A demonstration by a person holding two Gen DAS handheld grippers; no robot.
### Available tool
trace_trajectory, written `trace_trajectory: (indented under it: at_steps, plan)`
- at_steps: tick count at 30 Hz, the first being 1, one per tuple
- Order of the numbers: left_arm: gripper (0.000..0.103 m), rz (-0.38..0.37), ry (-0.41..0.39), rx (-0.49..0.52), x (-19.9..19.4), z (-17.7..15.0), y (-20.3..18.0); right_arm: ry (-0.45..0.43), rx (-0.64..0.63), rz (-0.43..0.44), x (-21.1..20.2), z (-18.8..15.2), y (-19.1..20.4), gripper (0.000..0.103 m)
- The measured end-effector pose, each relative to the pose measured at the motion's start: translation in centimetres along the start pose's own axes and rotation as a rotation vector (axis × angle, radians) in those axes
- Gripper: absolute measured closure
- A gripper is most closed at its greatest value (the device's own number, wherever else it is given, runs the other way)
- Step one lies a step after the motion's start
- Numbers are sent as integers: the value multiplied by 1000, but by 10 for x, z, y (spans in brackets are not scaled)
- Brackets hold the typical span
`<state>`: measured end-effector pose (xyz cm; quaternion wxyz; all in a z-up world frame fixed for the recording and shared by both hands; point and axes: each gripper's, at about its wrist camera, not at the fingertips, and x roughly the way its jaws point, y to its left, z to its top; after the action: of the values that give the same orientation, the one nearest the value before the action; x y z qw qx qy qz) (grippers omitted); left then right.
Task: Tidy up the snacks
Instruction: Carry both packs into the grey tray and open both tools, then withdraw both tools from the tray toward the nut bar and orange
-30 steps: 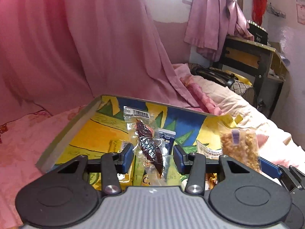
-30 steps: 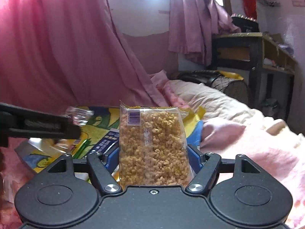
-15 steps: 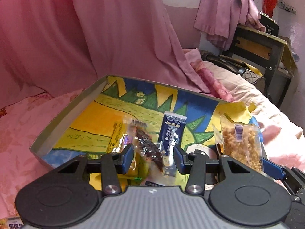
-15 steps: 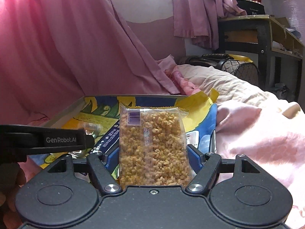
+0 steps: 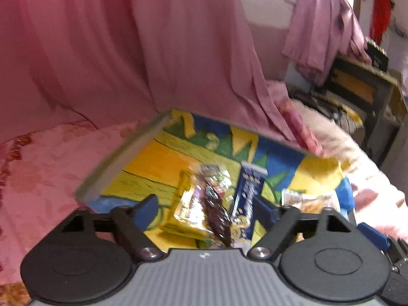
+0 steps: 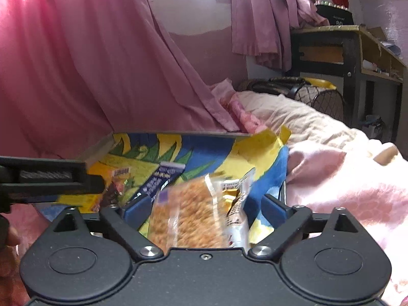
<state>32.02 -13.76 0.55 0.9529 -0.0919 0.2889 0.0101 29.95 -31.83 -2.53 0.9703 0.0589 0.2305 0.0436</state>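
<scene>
Both claws have just been opening, and each packet that was pinched upright a moment ago now sits loose. On my left gripper [image 5: 205,207] the blue pads stand wide apart, released; the clear vacuum pouch of dark dried meat [image 5: 215,210] lies between them, touching neither, tipped over a yellow foil packet [image 5: 185,210] on the box floor. Just beside it to the right lies a dark blue stick sachet with white print [image 5: 248,191].

On my right gripper [image 6: 202,207] the jaws are likewise spread. The transparent bag of golden puffed grains [image 6: 188,216] is blurred and leaning between them, clear of both pads, with a small white-and-brown wrapped snack [image 6: 236,209] just at its right side.

All of these snacks are inside the shallow cardboard box lid printed in yellow, green and blue [image 5: 122,163], which rests on the pink floral bedding [image 5: 38,178]. From the right camera I see the left gripper's black body reaching in over the box's left part. Behind hangs a pink curtain [image 6: 89,63].
</scene>
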Motion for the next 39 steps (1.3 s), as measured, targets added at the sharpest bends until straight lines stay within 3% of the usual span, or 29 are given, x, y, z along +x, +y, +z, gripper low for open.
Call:
trace_trajectory:
  at_steps: [4, 12, 21, 28, 35, 39]
  plan:
    - [1, 29, -89, -63, -32, 5, 17, -63, -3, 11, -21, 10, 4, 3]
    - [1, 87, -197, -57, -99, 8, 46, -252, -21, 14, -91, 27, 14, 1]
    - [0, 96, -253, -70, -172, -19, 73, -336, -98, 49, -169, 23, 33, 1]
    - [0, 105, -271, -45, -212, -44, 93, -351, -120, 71, -221, 1, 52, 1]
    - [0, 115, -264, -1, -239, -67, 113, -280, -99, 98, -253, -22, 74, 1]
    - [0, 130, -301, 19, -253, -88, 123, -248, -96, 93, -267, -38, 87, 1]
